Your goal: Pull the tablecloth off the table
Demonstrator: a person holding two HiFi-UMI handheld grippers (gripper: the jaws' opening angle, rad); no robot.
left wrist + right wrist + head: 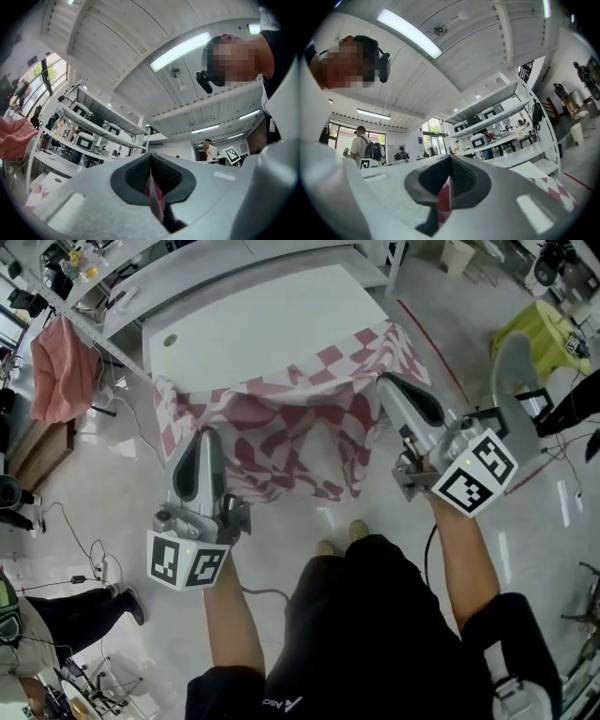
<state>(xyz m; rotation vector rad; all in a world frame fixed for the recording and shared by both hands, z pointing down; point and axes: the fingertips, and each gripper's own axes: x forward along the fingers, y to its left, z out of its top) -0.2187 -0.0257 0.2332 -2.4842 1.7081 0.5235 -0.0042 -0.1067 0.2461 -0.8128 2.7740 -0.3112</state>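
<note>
left hand-held gripper [207, 435] and right hand-held gripper [384, 381] each pinched the cloth [281, 418], which hung half off the desk [262, 324]. left gripper view: jaws clamped on a thin cloth [155, 199] fold. right gripper view: likewise [443, 199]. an uneven tug could slip a pinch or snag a desk corner. bare floor [291, 517] lay before the desk.

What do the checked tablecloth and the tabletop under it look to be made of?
The tablecloth looks like thin matte woven fabric: it creases and drapes softly off the edge. The tabletop is probably white laminate or painted board: flat, smooth, faint sheen.
</note>
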